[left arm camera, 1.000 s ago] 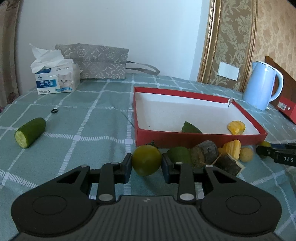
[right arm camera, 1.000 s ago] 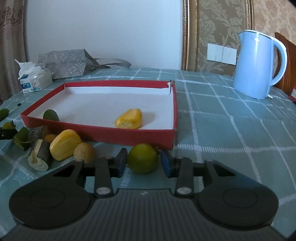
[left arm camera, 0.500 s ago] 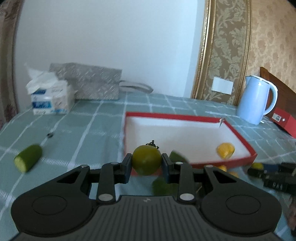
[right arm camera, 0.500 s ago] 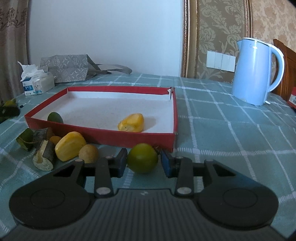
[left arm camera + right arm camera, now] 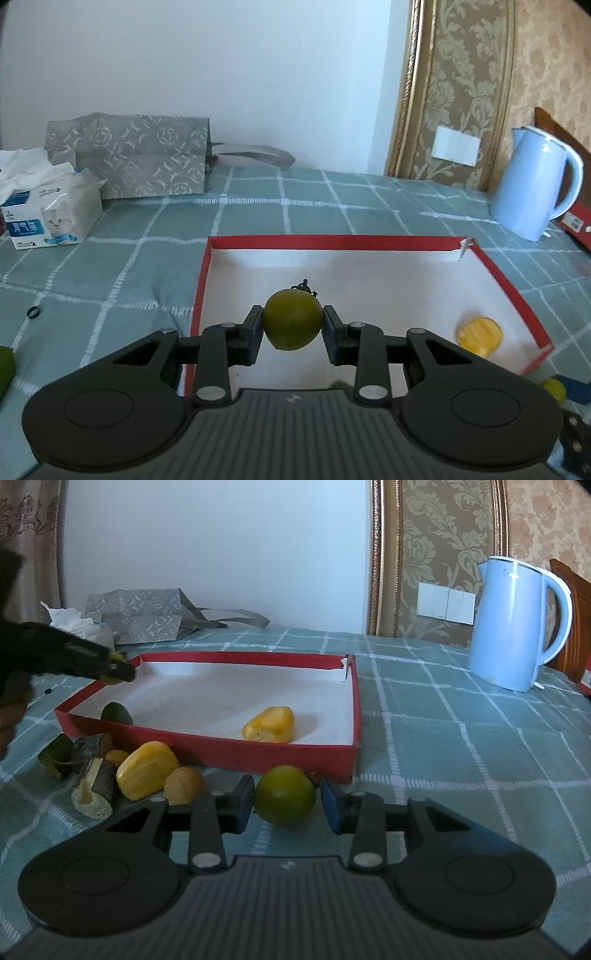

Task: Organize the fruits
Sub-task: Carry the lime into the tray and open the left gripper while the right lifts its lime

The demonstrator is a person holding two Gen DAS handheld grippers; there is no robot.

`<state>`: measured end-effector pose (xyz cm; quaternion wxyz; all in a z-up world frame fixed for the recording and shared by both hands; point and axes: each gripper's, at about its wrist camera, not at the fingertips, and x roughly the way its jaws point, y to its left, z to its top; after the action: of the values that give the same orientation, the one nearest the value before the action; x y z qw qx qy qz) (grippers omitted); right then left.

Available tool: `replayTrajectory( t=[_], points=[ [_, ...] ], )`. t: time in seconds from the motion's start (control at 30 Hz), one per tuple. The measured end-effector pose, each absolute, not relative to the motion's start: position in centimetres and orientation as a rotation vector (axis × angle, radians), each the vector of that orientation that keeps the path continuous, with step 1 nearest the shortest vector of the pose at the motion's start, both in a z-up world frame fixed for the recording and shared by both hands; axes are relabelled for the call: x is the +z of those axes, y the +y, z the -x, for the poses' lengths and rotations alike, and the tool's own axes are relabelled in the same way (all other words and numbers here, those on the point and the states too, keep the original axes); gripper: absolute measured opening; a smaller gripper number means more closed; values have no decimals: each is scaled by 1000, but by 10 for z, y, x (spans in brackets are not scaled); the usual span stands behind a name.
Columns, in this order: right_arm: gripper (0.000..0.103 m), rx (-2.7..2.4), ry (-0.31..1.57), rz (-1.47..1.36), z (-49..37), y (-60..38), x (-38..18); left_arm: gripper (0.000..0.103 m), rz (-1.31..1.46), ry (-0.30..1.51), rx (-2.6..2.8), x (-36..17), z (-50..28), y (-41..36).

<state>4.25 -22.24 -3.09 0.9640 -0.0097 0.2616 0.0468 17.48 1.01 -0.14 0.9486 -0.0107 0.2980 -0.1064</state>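
My left gripper (image 5: 291, 326) is shut on a round green fruit (image 5: 291, 323) and holds it in the air over the near left part of the red box (image 5: 332, 242), which has a white floor. A yellow fruit piece (image 5: 479, 330) lies in the box at the right. In the right wrist view my right gripper (image 5: 286, 801) has its jaws around a second green fruit (image 5: 284, 794) resting on the cloth just in front of the box (image 5: 221, 744); the pads sit slightly off its sides. The left gripper (image 5: 110, 668) shows over the box's far left corner.
Outside the box's near wall lie a yellow fruit piece (image 5: 147, 770), a small brown round fruit (image 5: 183, 784), cut stem pieces (image 5: 94, 788) and a green fruit (image 5: 116, 713) inside. A blue kettle (image 5: 513, 627), tissue pack (image 5: 48, 218), grey bag (image 5: 140, 158) and small black ring (image 5: 34, 312) stand around.
My left gripper has lifted its green fruit off the cloth and carried it forward over the box. The right gripper stays around its fruit on the table.
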Motion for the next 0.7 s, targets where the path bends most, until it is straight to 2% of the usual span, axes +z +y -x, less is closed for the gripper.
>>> replayTrajectory(
  t=[0.07, 0.17, 0.27, 0.7],
  points=[
    [37, 99, 531, 21, -43, -222, -31, 36, 3, 616, -211, -6, -181, 7],
    [37, 104, 538, 19, -44, -222, -32, 62, -36, 603, -195, -11, -182, 2],
    [37, 108, 540, 21, -44, -220, -31, 78, -60, 561, -182, -9, -177, 1],
    [37, 107, 532, 23, -40, -220, -31, 82, 167, 461, -105, 0, -110, 64]
  ],
)
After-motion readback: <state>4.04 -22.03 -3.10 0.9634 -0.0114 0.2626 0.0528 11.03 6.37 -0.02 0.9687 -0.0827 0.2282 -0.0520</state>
